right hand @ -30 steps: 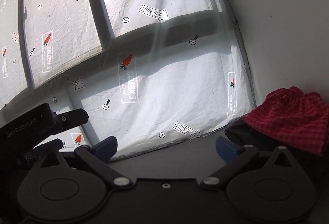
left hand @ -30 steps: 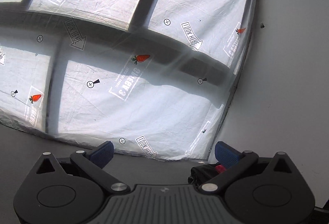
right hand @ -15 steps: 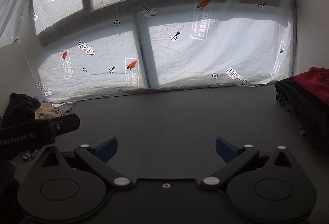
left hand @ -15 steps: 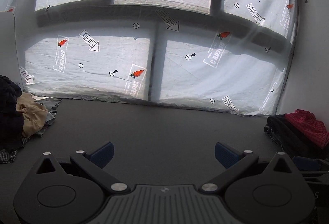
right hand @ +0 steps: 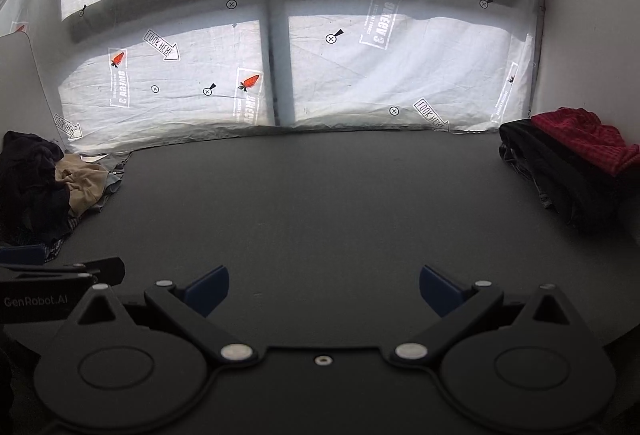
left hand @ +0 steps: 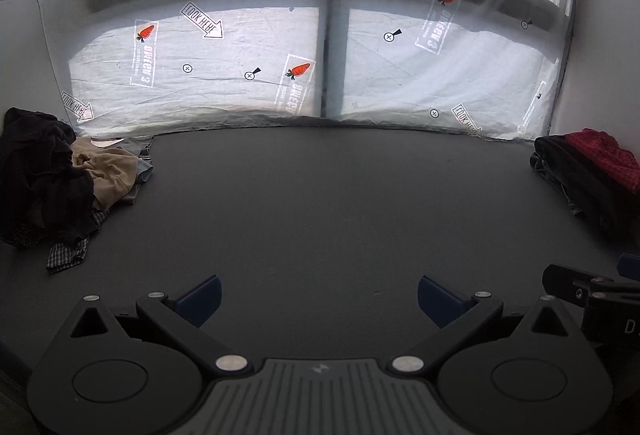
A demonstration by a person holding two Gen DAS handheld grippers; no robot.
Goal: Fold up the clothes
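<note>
A heap of loose clothes [left hand: 52, 179], black, tan and checked, lies at the left edge of the dark table [left hand: 320, 203]; it also shows in the right wrist view [right hand: 44, 191]. A folded stack [left hand: 588, 175] with a red checked garment [left hand: 604, 155] on dark ones sits at the right edge, seen too in the right wrist view [right hand: 568, 163]. My left gripper [left hand: 318, 299] is open and empty above the table's near middle. My right gripper [right hand: 324, 291] is open and empty, just right of the left one.
A window covered with printed white film [left hand: 320, 47] rises behind the table's far edge. A white wall [right hand: 592, 15] stands at the right and a white panel [left hand: 20, 51] at the left. The right gripper's body [left hand: 600, 299] shows low right in the left wrist view.
Both grippers have swung left and tipped down from facing the window and the red stack. They now face the table's middle, with both piles in view. Both stayed open.
</note>
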